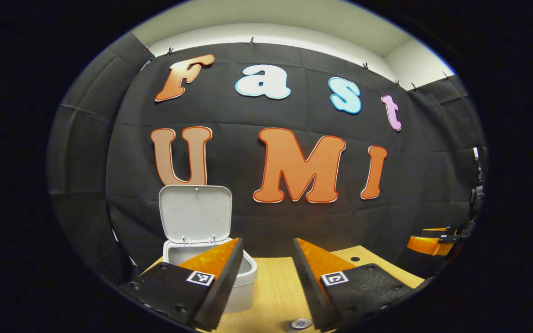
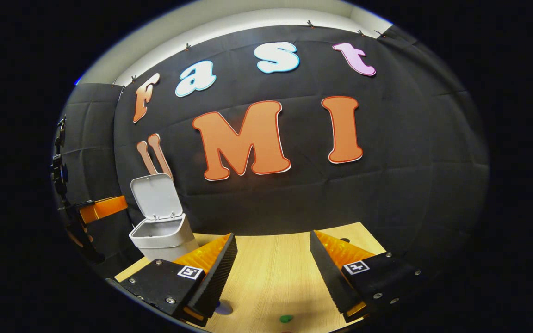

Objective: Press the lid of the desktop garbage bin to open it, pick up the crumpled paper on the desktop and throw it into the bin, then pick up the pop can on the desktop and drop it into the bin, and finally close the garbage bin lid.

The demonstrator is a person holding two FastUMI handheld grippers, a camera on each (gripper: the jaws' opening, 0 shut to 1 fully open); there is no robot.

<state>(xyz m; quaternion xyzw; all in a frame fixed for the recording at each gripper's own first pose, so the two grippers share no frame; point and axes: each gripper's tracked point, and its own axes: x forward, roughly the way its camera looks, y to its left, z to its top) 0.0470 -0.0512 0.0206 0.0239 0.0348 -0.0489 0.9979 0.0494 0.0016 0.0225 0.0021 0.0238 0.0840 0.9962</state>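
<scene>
Black cloth wall behind, light wood counter (image 2: pixel 275 273) in front.

Bin (image 2: pixel 162 238) stands at the far left of the counter, close to the wall. Lid (image 2: pixel 155 196) is up, near vertical, hinged at the back, so I judge the open-lid step done. From the left gripper view the bin's rim (image 1: pixel 248 270) sits just behind the left finger of the left claw (image 1: pixel 266 282).

Both claws are released, fingers spread wide, nothing between them. Right claw (image 2: pixel 271 273) hangs over bare wood right of the bin. Left claw hangs beside the bin, level with its rim.

Step in hand, my read: between opening and the paper pickup, or late in the run before lid-close. Cannot tell which; the inside of the bin is hidden from both cameras.

Crumpled paper: can't place it. Pop can: a round metallic disc (image 1: pixel 301 323) at the near edge below the left claw could be its top, not certain. Small green blob (image 2: pixel 286 318) and a bluish bit (image 2: pixel 222 307) on the counter near the right claw are too small to identify.

Next move calls for tipping a claw down to find the paper, then closing on it gently; it will be light and crushable.

Writing: no brand or label readable on the bin. Square coded markers on each claw finger (image 2: pixel 189 272), not text.
</scene>
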